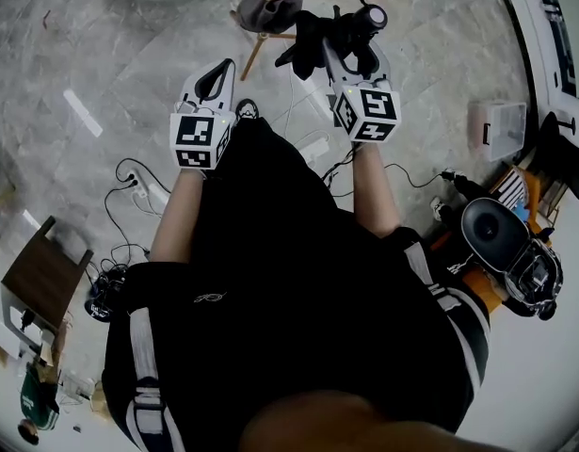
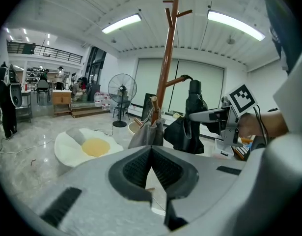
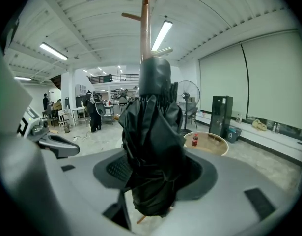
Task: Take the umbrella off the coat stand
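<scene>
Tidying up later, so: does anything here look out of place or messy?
Loose black and white cables with a white power strip sprawl over the grey marble floor beside the person, untidy underfoot. Nothing else stands out.

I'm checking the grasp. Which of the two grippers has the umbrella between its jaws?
The right gripper: its jaws are closed on the folded black umbrella. The left gripper has its jaws shut together with nothing between them.
</scene>
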Demonstrator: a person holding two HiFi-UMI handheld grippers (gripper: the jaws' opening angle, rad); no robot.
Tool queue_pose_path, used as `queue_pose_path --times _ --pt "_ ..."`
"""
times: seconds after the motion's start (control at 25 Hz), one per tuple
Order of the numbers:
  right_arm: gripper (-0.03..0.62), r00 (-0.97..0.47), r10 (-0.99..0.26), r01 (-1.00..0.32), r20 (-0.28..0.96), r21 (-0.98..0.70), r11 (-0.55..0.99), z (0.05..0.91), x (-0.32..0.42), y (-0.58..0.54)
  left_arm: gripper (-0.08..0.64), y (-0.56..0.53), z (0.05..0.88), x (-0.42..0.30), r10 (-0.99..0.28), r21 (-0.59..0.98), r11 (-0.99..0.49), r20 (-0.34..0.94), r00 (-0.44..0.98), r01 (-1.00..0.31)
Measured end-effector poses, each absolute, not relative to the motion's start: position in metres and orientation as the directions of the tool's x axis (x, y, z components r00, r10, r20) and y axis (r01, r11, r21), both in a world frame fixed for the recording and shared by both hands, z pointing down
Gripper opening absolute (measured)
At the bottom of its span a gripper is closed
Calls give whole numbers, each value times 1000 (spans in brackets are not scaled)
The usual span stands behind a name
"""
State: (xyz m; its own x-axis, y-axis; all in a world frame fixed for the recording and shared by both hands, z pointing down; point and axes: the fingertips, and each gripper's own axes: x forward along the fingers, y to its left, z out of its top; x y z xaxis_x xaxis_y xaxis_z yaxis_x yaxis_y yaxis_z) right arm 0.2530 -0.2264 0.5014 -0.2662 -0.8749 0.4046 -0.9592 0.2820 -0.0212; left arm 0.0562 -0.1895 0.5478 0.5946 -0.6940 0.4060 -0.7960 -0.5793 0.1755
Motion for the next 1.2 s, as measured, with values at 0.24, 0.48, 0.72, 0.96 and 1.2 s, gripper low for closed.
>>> queue_pose_path --times 0.24,0.48,0.72,0.96,1.2 --pt "242 -227 -892 -971 391 -25 237 484 257 -216 0 -186 539 46 -681 179 -596 404 611 -783" --pt "242 -176 -903 -983 391 -19 183 468 265 -209 0 -188 522 44 -669 172 -623 388 634 -763" --pt "241 -147 -916 -989 373 -27 147 454 262 -194 0 -184 513 36 -662 176 -635 377 647 -752" --pt "241 -182 -906 -982 382 -29 185 452 237 -178 0 -175 509 22 -670 186 -629 363 647 -755" --pt "241 -273 -865 -959 421 -48 279 469 183 -162 0 -161 510 -13 -709 196 -574 366 603 -795"
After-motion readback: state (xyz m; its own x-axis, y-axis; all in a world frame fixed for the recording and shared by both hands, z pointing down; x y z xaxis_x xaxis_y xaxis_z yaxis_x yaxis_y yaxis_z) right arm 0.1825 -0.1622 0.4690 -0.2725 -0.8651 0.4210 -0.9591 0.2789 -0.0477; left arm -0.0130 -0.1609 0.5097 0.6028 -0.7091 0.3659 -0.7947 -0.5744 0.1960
